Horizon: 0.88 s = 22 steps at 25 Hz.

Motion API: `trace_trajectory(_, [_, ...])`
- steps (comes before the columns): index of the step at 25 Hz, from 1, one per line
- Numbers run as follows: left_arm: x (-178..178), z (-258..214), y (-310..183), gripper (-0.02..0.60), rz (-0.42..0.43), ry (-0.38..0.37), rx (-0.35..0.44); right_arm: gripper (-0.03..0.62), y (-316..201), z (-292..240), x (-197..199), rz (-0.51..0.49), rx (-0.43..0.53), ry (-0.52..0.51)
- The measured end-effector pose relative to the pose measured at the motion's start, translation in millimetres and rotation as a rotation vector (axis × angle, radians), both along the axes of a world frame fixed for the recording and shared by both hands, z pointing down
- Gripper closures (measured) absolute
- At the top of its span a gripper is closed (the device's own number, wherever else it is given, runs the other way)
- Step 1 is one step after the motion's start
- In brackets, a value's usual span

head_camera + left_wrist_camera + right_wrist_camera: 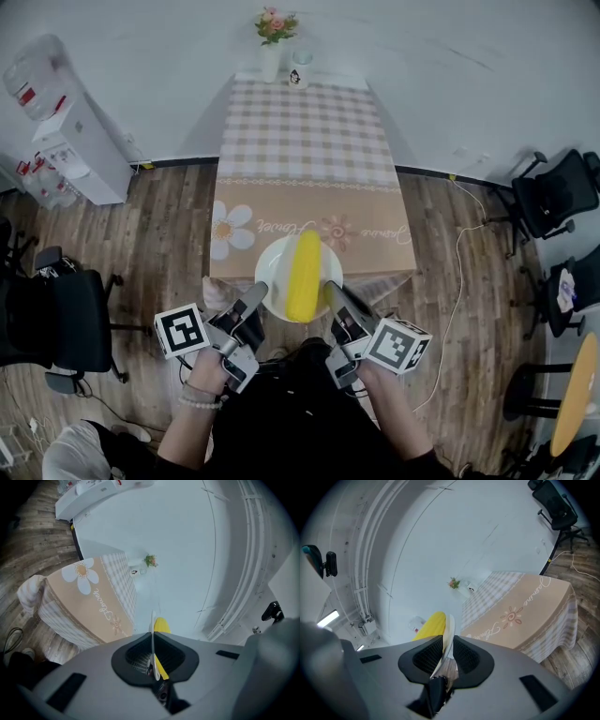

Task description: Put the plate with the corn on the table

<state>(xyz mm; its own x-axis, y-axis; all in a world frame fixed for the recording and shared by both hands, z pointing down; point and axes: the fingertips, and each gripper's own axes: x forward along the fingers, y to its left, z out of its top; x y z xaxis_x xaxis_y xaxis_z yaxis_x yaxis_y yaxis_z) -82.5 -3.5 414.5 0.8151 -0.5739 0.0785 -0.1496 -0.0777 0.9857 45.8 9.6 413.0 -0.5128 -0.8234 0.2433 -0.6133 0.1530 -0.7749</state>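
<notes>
Plate (pixel 270 272), white, stiff, likely breakable, with loose corn (pixel 304 277) apt to roll: you held it at the near edge of the table (pixel 300 141), left gripper (pixel 257 294) and right gripper (pixel 331 290) each pinching an opposite rim; perhaps not yet resting

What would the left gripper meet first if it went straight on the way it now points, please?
Shut on the plate rim, the left gripper takes it along. Beyond it the way looks free above the table; probably the flower vase or the wall behind comes first, though depth is unclear.
</notes>
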Motion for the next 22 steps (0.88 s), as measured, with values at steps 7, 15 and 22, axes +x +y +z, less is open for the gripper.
trace_trajectory(7, [2.6, -0.2, -7.3, 0.560, 0.009, 0.009, 0.007, 0.508, -6.5, -1.6, 1.8, 0.007, 0.003, 0.008])
trace_trajectory(15, [20.1, 0.9, -29.8, 0.560, 0.009, 0.004, 0.007, 0.508, -29.4, 0.6, 19.2, 0.005, -0.003, 0.006])
trace_trajectory(22, [39.0, 4.7, -49.0, 0.560, -0.011, 0.000, 0.000, 0.508, -52.2, 5.1, 37.5, -0.022, -0.011, -0.003])
